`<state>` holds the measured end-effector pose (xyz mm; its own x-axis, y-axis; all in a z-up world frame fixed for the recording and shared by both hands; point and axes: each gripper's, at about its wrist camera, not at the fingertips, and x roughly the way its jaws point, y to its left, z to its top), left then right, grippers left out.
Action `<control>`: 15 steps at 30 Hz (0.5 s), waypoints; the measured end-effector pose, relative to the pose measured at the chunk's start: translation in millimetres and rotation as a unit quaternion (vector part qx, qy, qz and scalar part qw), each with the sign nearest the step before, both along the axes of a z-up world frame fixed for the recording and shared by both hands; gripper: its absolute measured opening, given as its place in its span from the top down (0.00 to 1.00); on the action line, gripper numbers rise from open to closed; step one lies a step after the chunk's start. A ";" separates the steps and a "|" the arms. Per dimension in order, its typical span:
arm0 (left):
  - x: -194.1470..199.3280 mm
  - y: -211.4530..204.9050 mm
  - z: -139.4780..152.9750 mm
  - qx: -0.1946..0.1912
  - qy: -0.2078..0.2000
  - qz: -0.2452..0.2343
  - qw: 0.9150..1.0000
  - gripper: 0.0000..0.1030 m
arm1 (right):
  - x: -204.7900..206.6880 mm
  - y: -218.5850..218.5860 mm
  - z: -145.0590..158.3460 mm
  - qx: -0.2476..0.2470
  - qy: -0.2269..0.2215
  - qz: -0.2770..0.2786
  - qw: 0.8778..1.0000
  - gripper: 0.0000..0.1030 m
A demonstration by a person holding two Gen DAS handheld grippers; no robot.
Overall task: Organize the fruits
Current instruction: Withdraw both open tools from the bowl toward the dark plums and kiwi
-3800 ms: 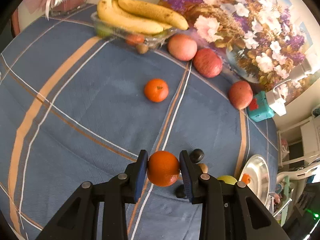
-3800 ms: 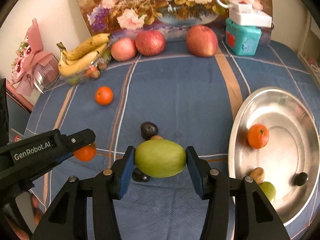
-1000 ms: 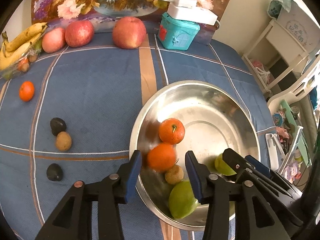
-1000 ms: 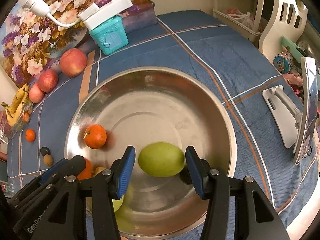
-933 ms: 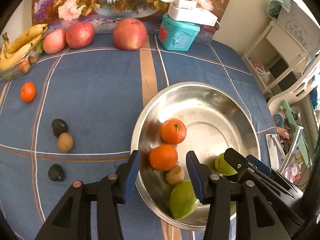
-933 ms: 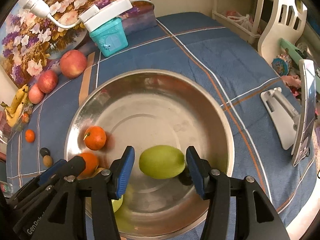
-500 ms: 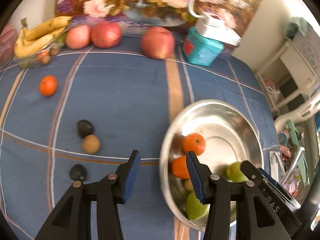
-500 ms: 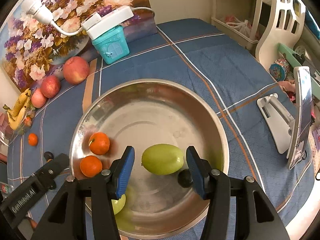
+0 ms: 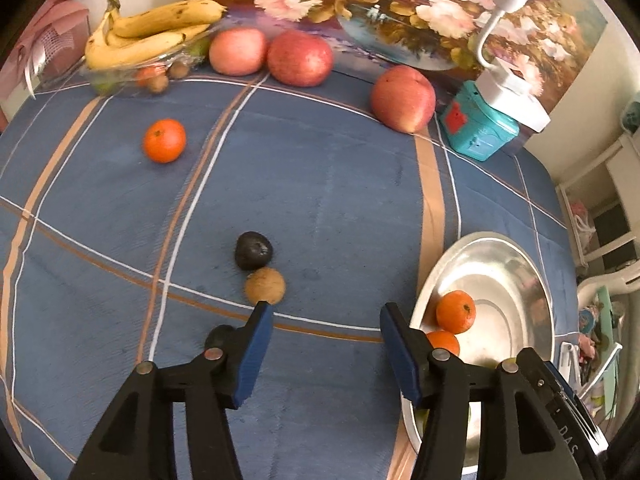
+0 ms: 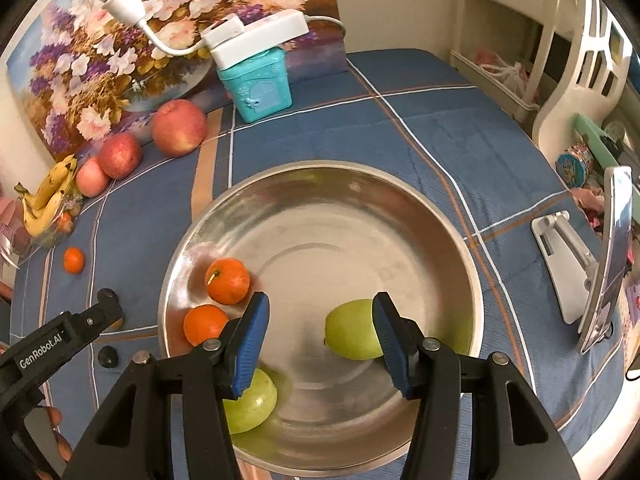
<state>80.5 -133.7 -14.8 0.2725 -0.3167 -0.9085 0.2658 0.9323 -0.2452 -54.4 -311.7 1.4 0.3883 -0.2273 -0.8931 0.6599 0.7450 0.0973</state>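
Note:
A steel bowl (image 10: 460,236) holds two oranges (image 10: 227,275) and two green fruits (image 10: 352,336). My right gripper (image 10: 320,330) is open and empty above the bowl. My left gripper (image 9: 326,338) is open and empty over the blue cloth, left of the bowl (image 9: 532,280). Just ahead of it lie a brown fruit (image 9: 265,286), a dark fruit (image 9: 253,250) and another dark fruit (image 9: 218,336) half hidden behind its left finger. A loose orange (image 9: 164,140) lies farther left.
Three apples (image 9: 402,98) and a banana tray (image 9: 148,40) line the back by a flower painting. A teal box (image 9: 478,130) with a power strip stands at the back right. A phone on a stand (image 10: 600,264) is right of the bowl.
Both grippers opened and let go of the orange and the green fruit in the bowl. My left gripper swung left, away from the bowl toward the small fruits. The right one lifted back.

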 end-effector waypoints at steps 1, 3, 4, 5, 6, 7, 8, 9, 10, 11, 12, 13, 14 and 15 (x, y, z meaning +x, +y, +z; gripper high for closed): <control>0.0 -0.3 -0.5 0.004 0.000 0.001 1.000 0.37 | 0.3 0.7 0.0 -0.001 0.001 0.001 1.000 0.47; 0.6 -1.2 -1.4 0.011 -0.002 0.001 1.000 0.30 | 0.1 1.1 0.0 -0.005 0.003 0.001 1.000 0.36; 0.8 -0.3 -2.1 0.014 -0.003 0.002 1.000 0.25 | -0.1 0.9 -0.3 -0.007 0.004 0.000 1.000 0.27; 1.1 0.1 -3.0 0.018 -0.003 0.004 1.000 0.20 | -0.2 0.4 -0.8 -0.008 0.004 -0.001 1.000 0.25; 1.6 0.8 -4.2 0.020 -0.002 0.006 1.000 0.17 | -0.1 0.3 -1.2 -0.008 0.005 -0.003 1.000 0.25; 1.8 2.2 -5.0 0.023 -0.001 0.009 1.000 0.12 | -0.2 0.1 -1.5 -0.008 0.005 -0.004 1.000 0.25; 3.0 2.0 -5.7 0.025 -0.002 0.011 1.000 0.10 | -0.4 -0.5 -1.9 -0.009 0.006 -0.004 1.000 0.25; 3.7 3.0 -6.2 0.027 -0.002 0.014 1.000 0.08 | -0.4 -1.0 -2.3 -0.011 0.007 -0.005 1.000 0.25; 3.9 3.8 -6.4 0.030 -0.003 0.017 0.999 0.04 | -0.4 -1.1 -2.6 -0.013 0.008 -0.005 1.000 0.24; 4.0 4.8 -6.5 0.034 -0.006 0.020 0.999 0.00 | -0.4 -1.4 -2.9 -0.014 0.009 -0.006 1.000 0.16; 4.0 5.7 -6.4 0.039 -0.009 0.023 0.999 0.00 | -0.4 -1.5 -3.1 -0.015 0.009 -0.007 1.000 0.12; 3.7 7.1 -6.1 0.044 -0.014 0.025 0.999 0.00 | -0.7 -1.4 -2.8 -0.016 0.008 -0.007 1.000 0.09; 3.4 9.1 -6.0 0.049 -0.018 0.026 0.998 0.00 | -1.0 -1.3 -2.4 -0.018 0.006 -0.007 1.000 0.09; 3.7 10.1 -5.9 0.053 -0.022 0.028 0.998 0.00 | -1.1 -1.0 -2.3 -0.019 0.006 -0.007 1.000 0.08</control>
